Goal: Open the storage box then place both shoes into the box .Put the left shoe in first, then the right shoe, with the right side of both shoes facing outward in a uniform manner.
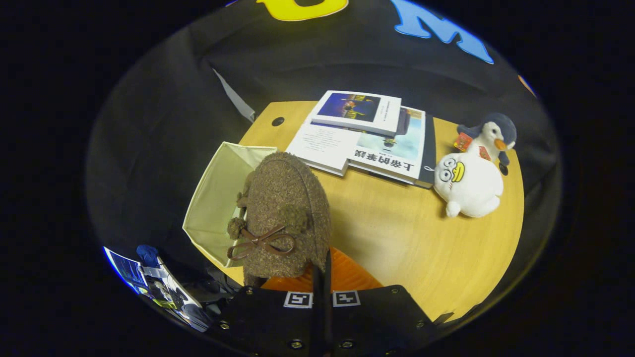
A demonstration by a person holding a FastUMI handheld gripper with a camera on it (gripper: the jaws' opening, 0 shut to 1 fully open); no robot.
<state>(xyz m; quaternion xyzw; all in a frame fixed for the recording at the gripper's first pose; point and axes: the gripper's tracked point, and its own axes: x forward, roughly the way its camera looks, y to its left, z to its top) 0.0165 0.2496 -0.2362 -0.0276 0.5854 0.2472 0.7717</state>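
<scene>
The tool [321, 270] has its fingers closed on the back rim of a fuzzy brown shoe [285, 213], held above the table [397, 238]. Beside the shoe stands the open cream storage box [216, 198]; beyond it lie books [367, 134] and plush toys [471, 173].

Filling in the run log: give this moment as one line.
tool: shut on brown fuzzy shoe | shoe: lifted by its edge, beside open storage box | box: at table edge | in box: cannot tell

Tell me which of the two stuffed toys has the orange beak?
The penguin, dark-headed, at the table's far edge. The white plush in front of it has a yellow beak. The fingers grip the brown shoe.
</scene>
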